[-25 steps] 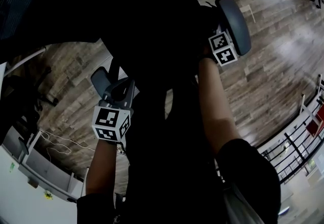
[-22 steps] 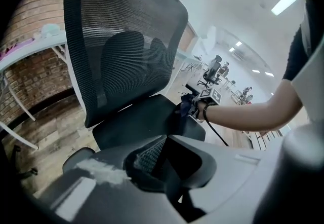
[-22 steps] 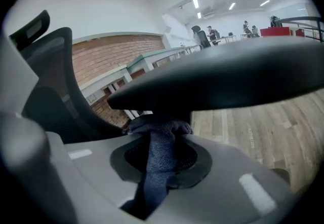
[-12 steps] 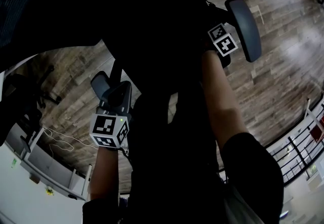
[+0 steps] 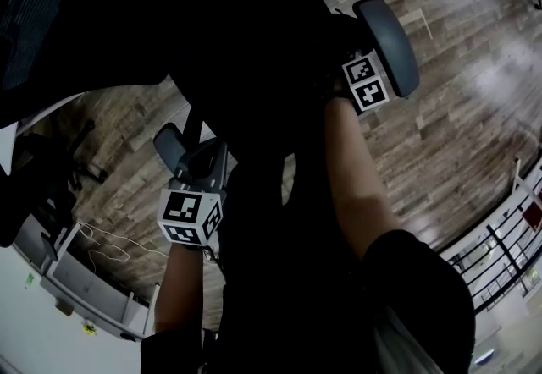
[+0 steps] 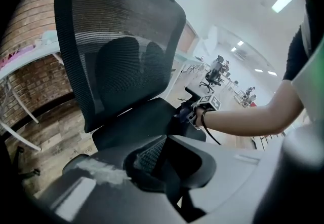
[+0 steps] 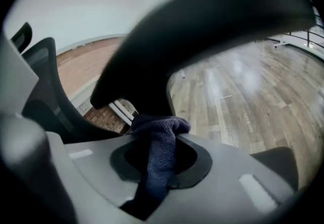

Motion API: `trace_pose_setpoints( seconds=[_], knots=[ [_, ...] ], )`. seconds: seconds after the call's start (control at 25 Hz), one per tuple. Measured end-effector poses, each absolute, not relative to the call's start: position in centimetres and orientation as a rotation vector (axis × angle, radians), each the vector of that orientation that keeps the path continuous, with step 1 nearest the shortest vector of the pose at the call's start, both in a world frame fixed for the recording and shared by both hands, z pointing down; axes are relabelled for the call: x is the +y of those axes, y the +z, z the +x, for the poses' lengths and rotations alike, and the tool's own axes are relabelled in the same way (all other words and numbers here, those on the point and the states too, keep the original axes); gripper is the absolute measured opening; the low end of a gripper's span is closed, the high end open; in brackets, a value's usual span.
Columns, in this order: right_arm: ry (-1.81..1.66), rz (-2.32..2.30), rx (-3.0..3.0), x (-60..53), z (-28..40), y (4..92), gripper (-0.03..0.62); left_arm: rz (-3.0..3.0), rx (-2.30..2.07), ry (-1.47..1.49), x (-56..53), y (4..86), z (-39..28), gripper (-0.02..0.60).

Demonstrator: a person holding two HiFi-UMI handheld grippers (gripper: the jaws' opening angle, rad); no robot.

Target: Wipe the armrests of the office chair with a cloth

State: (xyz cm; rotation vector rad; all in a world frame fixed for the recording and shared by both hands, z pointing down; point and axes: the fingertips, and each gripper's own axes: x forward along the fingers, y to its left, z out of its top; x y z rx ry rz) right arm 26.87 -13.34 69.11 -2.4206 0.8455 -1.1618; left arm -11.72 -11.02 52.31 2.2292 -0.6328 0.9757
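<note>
Pinching cloth (image 7: 161,129) in clamped right gripper (image 7: 159,159) against armrest (image 7: 212,30), holding left gripper (image 6: 162,159), jaws parted and empty, beside other armrest (image 5: 169,146).

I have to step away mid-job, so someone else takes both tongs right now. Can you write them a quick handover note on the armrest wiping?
Right tongs: shut on the dark blue cloth. Its bunched end is up against the right armrest, low on the inner side by the look of it.
Left tongs: at the left armrest, no cloth in them. I cannot tell whether they pinch the armrest.
Done: wiping of the right armrest is under way; how much is clean does not show.
Left: finish the right armrest, then probably take the cloth across to the left one.
</note>
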Motion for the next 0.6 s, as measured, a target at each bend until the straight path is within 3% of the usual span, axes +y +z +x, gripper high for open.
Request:
trace_pose_setpoints(
  seconds=[0.4, 0.6],
  knots=[
    [-1.208, -2.34, 1.13, -10.5, 19.6, 60.5, 0.067, 2.28, -0.633, 0.858, -10.7, 47.5, -11.9, 0.006],
    [-1.231, -2.43, 1.586, -8.3, 16.8, 55.2, 0.067, 2.298, -0.704, 0.826, -11.0, 45.2, -13.2, 0.006]
  ],
)
